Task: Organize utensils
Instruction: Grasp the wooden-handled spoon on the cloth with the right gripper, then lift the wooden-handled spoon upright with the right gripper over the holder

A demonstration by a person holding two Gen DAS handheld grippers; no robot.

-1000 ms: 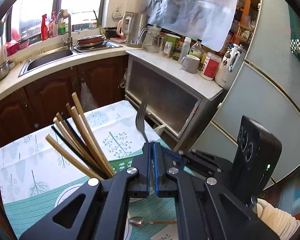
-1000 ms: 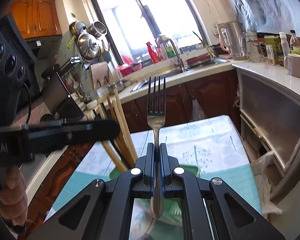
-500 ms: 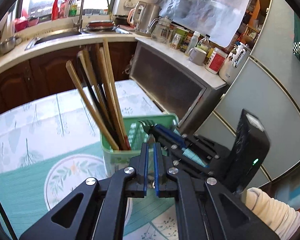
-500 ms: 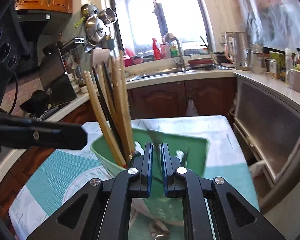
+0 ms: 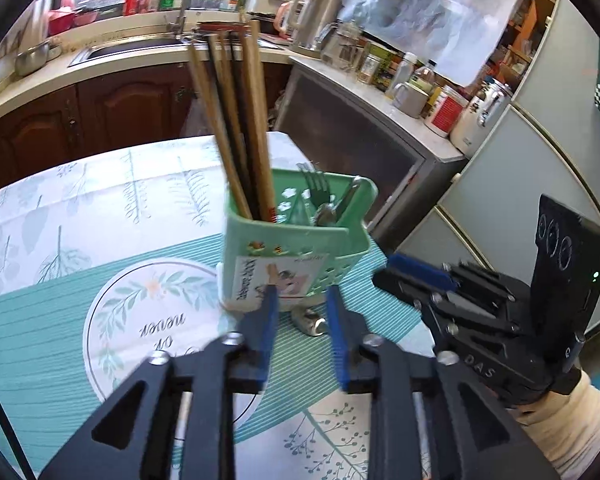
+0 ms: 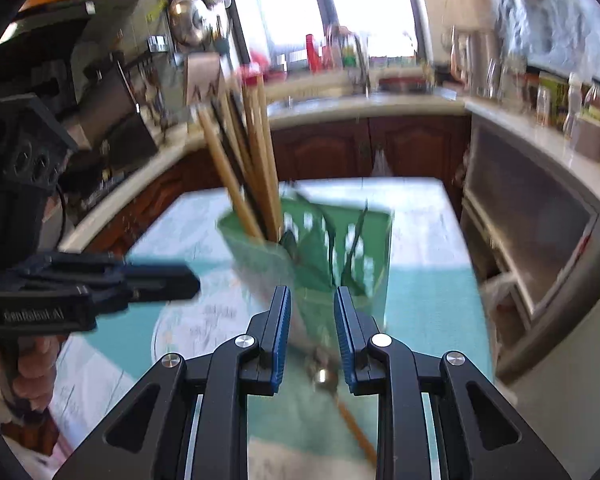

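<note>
A green utensil holder (image 5: 296,248) stands on the table and holds several chopsticks (image 5: 236,128) and a fork (image 5: 316,188), tines up. It shows blurred in the right wrist view (image 6: 320,248) too. A spoon (image 5: 310,322) with a wooden handle (image 6: 352,424) lies on the mat just in front of the holder. My left gripper (image 5: 302,300) is open and empty, just short of the holder. My right gripper (image 6: 312,300) is open and empty, close in front of the holder; it also shows in the left wrist view (image 5: 416,276).
A teal placemat (image 5: 40,340) with a round print lies on a leaf-patterned tablecloth (image 5: 100,184). Behind stand brown cabinets, a sink counter (image 5: 112,52), a steel cabinet (image 5: 360,136) with jars and a kettle, and a fridge at the right.
The fork went from my right gripper into the green holder. Both grippers have opened and drawn back from the holder.
</note>
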